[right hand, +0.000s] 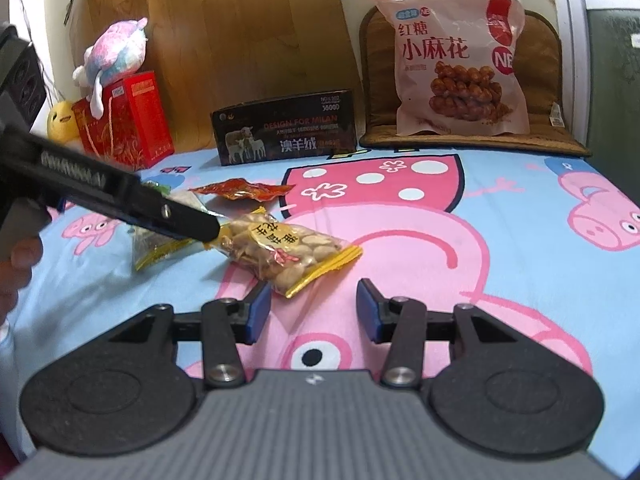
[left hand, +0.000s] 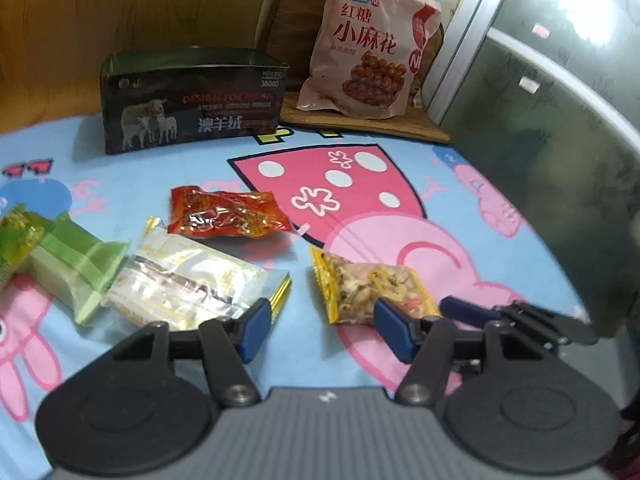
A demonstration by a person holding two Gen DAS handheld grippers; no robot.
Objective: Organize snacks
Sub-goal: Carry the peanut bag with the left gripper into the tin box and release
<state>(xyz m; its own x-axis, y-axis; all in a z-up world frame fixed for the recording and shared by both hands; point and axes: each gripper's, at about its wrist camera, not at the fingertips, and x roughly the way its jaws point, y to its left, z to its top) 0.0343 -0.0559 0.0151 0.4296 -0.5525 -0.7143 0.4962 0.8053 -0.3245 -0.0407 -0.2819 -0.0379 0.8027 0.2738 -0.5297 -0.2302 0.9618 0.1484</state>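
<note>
Left hand-held gripper (left hand: 318,330): blue-padded jaws spread wide, nothing between them, low over the blue cartoon-pig bedsheet (left hand: 460,208). Right hand-held gripper (right hand: 312,312): jaws likewise wide apart and empty.

Yellow-edged clear packet of nuts (left hand: 370,286) lies on the sheet, just ahead of the left gripper's right finger. Left of it: a clear-and-gold wrapped cake (left hand: 192,284), a green-wrapped cake (left hand: 76,266) and a red foil packet (left hand: 228,212).

Dark open cardboard box printed with sheep (left hand: 192,108) stands at the far edge of the sheet. Large pink bag of fried dough twists (left hand: 372,52) leans on a brown cushion (right hand: 540,80).
</note>
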